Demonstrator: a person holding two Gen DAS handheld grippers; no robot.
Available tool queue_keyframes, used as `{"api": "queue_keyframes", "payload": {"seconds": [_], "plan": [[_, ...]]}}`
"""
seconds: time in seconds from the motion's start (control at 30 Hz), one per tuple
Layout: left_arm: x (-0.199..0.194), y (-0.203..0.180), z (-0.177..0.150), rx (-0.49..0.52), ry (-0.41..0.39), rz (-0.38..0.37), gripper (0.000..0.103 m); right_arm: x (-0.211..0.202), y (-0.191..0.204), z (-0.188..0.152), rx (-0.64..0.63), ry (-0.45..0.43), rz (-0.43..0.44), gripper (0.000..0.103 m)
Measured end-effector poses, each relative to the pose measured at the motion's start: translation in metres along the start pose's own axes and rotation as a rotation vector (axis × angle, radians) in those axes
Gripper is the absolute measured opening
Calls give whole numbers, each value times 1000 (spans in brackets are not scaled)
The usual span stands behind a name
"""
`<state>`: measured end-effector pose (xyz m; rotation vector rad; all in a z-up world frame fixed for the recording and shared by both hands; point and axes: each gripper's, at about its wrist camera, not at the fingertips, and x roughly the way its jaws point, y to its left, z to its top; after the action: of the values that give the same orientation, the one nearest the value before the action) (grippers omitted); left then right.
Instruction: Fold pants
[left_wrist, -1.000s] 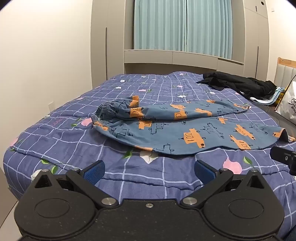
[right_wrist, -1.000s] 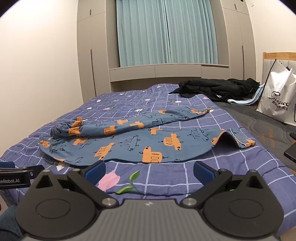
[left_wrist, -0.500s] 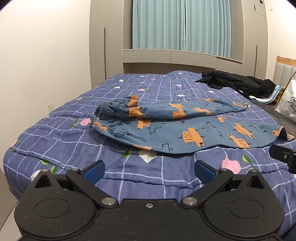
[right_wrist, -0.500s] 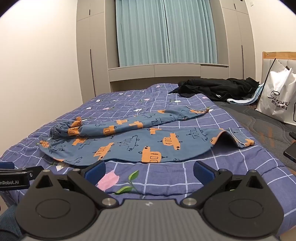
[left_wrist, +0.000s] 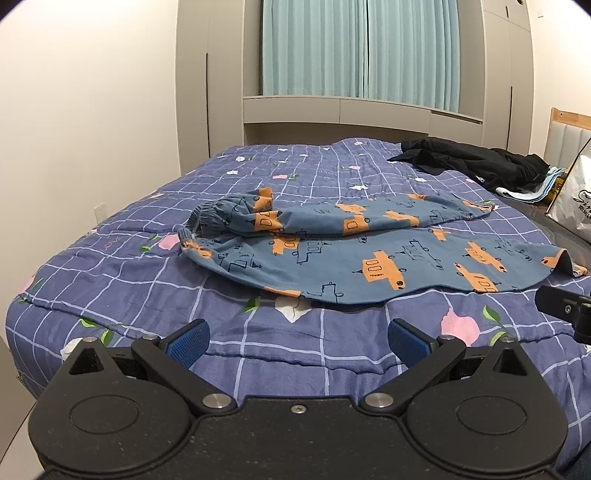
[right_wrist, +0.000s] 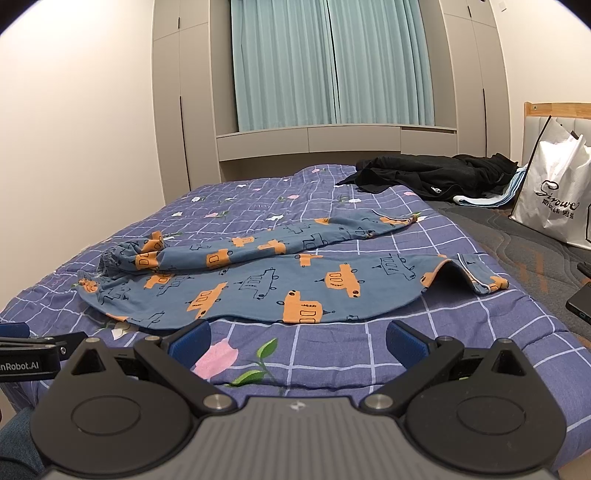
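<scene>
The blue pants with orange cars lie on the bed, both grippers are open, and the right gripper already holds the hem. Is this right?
Not quite. The right gripper holds nothing: in the right wrist view it is open, short of the pants on the bed. The left gripper is open too.

Blue pants (left_wrist: 369, 258), orange car print

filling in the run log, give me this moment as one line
stage: pre-grasp | left gripper: open, empty | right gripper: open, empty | pants: spread unfolded on bed, untouched
</scene>
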<state>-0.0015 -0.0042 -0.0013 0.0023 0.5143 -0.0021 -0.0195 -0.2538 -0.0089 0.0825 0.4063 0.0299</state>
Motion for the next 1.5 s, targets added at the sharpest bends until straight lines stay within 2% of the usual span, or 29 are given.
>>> {"api": "queue_keyframes", "payload": {"seconds": [1.07,1.5], "plan": [[0,-2,-2,22,13,-11,102,0,1,1,1,2,0,103],[4,2,-2,-12,32,-35,102,-1,0,0,3,3,1,103]]}}
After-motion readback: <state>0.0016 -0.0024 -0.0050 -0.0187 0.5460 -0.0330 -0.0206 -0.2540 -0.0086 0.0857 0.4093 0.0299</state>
